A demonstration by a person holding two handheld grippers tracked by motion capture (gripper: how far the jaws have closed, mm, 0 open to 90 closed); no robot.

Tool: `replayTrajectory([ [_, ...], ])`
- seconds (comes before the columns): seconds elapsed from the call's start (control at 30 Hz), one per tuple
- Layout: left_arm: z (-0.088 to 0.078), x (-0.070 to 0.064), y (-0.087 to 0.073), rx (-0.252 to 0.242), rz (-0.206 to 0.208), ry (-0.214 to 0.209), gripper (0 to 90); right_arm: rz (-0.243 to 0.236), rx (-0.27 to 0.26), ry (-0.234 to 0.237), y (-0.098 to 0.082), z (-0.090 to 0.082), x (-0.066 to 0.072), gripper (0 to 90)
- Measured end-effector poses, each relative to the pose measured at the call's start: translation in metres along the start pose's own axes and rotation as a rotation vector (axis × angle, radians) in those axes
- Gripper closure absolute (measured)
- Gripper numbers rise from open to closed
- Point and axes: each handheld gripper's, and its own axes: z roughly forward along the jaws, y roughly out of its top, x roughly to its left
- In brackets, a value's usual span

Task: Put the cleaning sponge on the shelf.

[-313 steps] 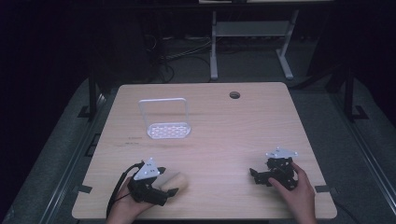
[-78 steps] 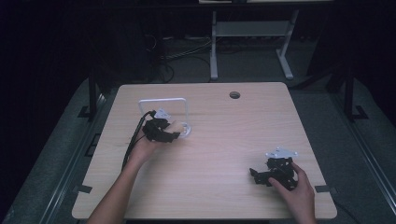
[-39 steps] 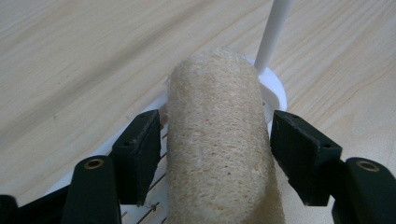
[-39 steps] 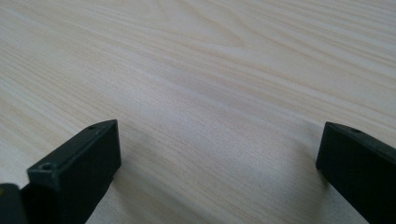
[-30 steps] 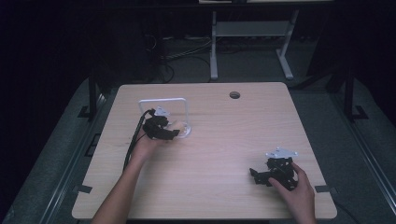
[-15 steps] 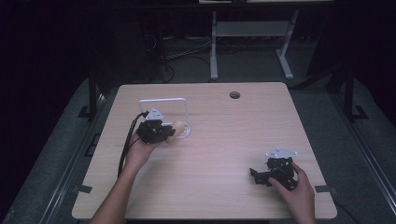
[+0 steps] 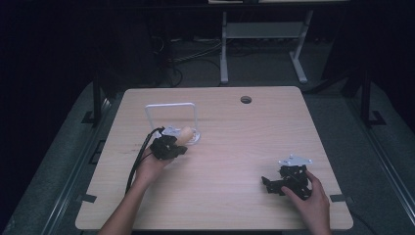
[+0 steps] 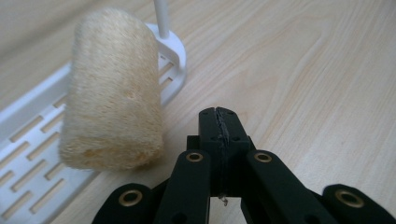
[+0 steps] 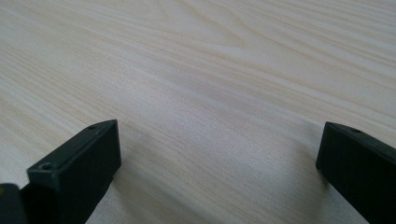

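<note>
A tan loofah roll (image 8: 112,93) lies on the slotted base of a white rack (image 8: 28,135), its near end over the rim. In the high view the loofah roll (image 7: 185,133) sits at the rack (image 7: 171,104), left of the table's middle. My left gripper (image 8: 218,114) is shut with nothing between the jaws, just right of the roll and apart from it; in the high view this left gripper (image 7: 180,149) hovers by the rack's front. My right gripper (image 9: 219,144) is open over bare wood, and from above that right gripper (image 7: 267,184) rests near the front right.
The wooden table (image 7: 235,147) has a round cable hole (image 7: 246,100) near its far edge. A cable (image 7: 139,161) trails from the left gripper along the forearm. Beyond the table stands a white metal frame (image 7: 264,34) on a dark floor.
The left gripper carried the loofah from the table's front to the rack, let it go, and has drawn back a little toward the person. The right gripper has stayed put.
</note>
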Motion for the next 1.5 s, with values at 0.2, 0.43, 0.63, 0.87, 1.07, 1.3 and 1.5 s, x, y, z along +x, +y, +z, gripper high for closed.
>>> replayTrajectory([
  [0.2, 0.01, 0.001, -0.004, 0.02, -0.011, 0.001, 88.7, 0.0, 0.0, 0.0, 0.0, 0.0, 0.0, 0.0],
  [0.43, 0.011, 0.008, -0.008, 0.019, -0.033, 0.029, 86.9, 0.0, 0.0, 0.0, 0.0, 0.0, 0.0, 0.0],
  [0.63, 0.008, 0.015, -0.01, 0.018, -0.043, 0.043, 86.9, 0.0, 0.0, 0.0, 0.0, 0.0, 0.0, 0.0],
  [0.87, 0.003, 0.021, -0.012, 0.012, -0.056, 0.074, 86.6, 0.0, 0.0, 0.0, 0.0, 0.0, 0.0, 0.0],
  [1.07, -0.001, 0.027, -0.016, 0.011, -0.073, 0.102, 86.5, 0.0, 0.0, 0.0, 0.0, 0.0, 0.0, 0.0],
  [1.3, -0.007, 0.036, -0.02, 0.0, -0.098, 0.128, 86.6, 0.0, 0.0, 0.0, 0.0, 0.0, 0.0, 0.0],
  [1.5, -0.01, 0.044, -0.024, -0.006, -0.128, 0.15, 86.7, 0.0, 0.0, 0.0, 0.0, 0.0, 0.0, 0.0],
])
